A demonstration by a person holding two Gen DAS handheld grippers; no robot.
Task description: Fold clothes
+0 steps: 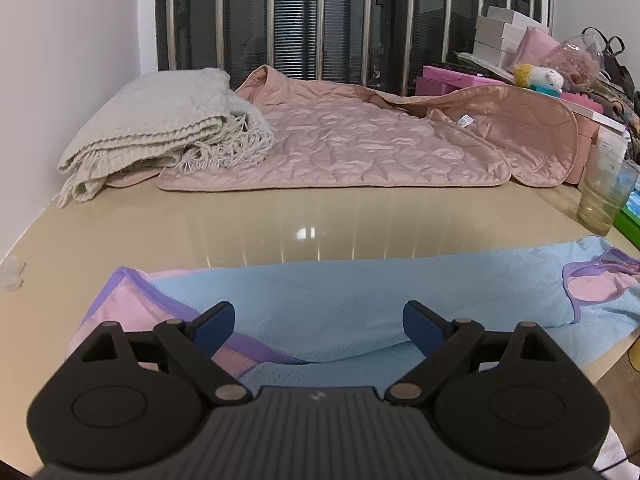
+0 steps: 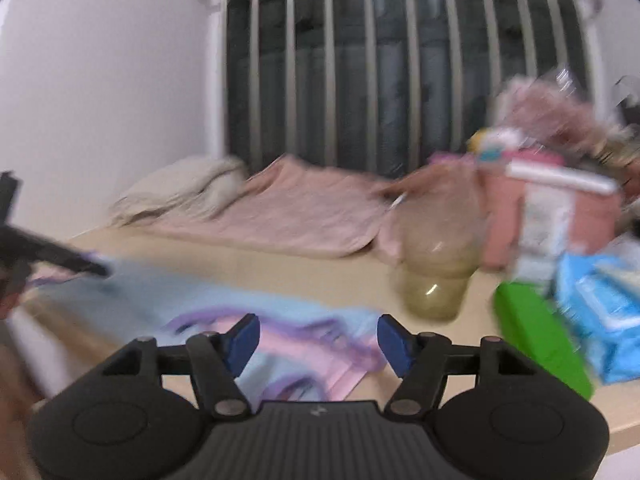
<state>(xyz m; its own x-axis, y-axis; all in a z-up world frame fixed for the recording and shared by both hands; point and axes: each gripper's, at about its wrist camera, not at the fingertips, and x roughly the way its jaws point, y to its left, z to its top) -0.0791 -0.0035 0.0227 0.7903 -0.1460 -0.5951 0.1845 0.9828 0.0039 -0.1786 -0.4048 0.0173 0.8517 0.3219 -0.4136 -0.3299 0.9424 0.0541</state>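
Note:
A light blue mesh garment (image 1: pixel 320 292) with pink panels and purple trim lies stretched along the near edge of the beige table (image 1: pixel 280 220). My left gripper (image 1: pixel 318 312) hovers open over its middle, with nothing pressed between the blue pads. In the blurred right wrist view, my right gripper (image 2: pixel 318 324) stands open above the garment's (image 2: pixel 160 292) purple-trimmed end, the cloth lying below the gap. A black part of the left gripper (image 2: pixel 60 258) shows at the left edge over the garment's far end.
A pink quilted blanket (image 1: pixel 360 140) and a folded cream fringed throw (image 1: pixel 160 128) fill the back of the table. A glass cup (image 1: pixel 604 200), boxes, a green item (image 2: pixel 536 336) and a blue wipes pack (image 2: pixel 600 320) crowd the right side. A barred window stands behind.

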